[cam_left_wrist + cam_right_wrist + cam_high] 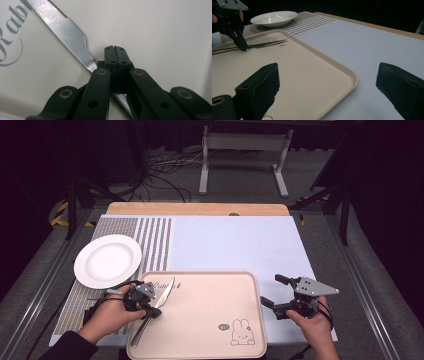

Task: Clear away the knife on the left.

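A steel table knife [167,290] [67,30] lies slanted on the left part of a beige tray [210,310] [162,30], blade pointing away. My left gripper [151,311] [115,48] is shut, pads pressed together, and it sits right over the knife's neck; the handle runs on under the jaws. From the right gripper view its tip [243,47] touches the knife [267,44]. My right gripper [271,290] [327,70] is open and holds nothing, just off the right rim of the tray [299,75] above the white cloth.
A white plate [107,261] [274,17] rests on a striped placemat [155,240] left of the tray's far corner. A white cloth [235,245] covers the table beyond and to the right. A rabbit drawing [241,332] marks the tray's near right corner.
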Available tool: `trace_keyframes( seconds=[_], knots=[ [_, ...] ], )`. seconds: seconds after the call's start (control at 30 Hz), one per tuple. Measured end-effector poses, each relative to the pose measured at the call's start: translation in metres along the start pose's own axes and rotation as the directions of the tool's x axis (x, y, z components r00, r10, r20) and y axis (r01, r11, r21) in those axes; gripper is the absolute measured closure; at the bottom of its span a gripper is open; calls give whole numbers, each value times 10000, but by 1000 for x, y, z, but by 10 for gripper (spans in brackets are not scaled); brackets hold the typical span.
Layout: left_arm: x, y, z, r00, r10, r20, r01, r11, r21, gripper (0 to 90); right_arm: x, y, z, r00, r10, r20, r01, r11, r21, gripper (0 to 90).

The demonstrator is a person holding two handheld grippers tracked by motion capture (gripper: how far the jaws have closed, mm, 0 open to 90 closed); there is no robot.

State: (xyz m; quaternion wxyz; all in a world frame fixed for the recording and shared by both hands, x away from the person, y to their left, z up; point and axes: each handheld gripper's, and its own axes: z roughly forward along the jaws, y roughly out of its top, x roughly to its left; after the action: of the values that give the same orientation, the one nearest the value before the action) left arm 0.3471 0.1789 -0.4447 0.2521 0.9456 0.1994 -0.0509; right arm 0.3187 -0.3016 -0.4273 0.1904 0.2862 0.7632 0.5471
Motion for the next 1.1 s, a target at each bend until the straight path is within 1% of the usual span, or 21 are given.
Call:
trace_keyframes(
  seconds=[0.2, 0.37, 0.53, 0.6, 0.73, 0.8, 0.87, 1.1],
  knots=[
    [1, -5, -3, 9999, -143, -36, 143, 9999, -73, 900, 0, 0, 1, 10000, -19, 4, 18, 10000, 57, 58],
    [3, -11, -6, 9992, -389, -14, 389, 9992, -121, 900, 0, -1, 1, 10000, -26, 6, 26, 10000, 82, 58],
    [4, -16, -8, 9986, -524, -60, 523, 9984, -196, 900, 0, -1, 2, 10000, -46, -19, 46, 9999, 106, 59],
    [4, -17, -8, 9986, -520, -65, 518, 9985, -199, 900, 1, -1, 2, 10000, -73, -20, 73, 9999, 134, 58],
    [4, -21, -10, 9975, -705, -29, 704, 9972, -261, 900, 1, -1, 3, 10000, -87, -14, 88, 9999, 147, 59],
    [4, -22, -10, 9978, -668, -41, 667, 9974, -264, 900, 1, -1, 3, 10000, -88, -13, 88, 9998, 151, 59],
    [4, -24, -11, 9969, -793, -16, 792, 9964, -291, 900, 1, -1, 3, 10000, -88, -18, 88, 9998, 163, 59],
    [3, -28, -13, 9956, -939, -33, 938, 9952, -279, 900, 1, -1, 2, 9999, -102, -6, 102, 9998, 171, 59]
  ],
)
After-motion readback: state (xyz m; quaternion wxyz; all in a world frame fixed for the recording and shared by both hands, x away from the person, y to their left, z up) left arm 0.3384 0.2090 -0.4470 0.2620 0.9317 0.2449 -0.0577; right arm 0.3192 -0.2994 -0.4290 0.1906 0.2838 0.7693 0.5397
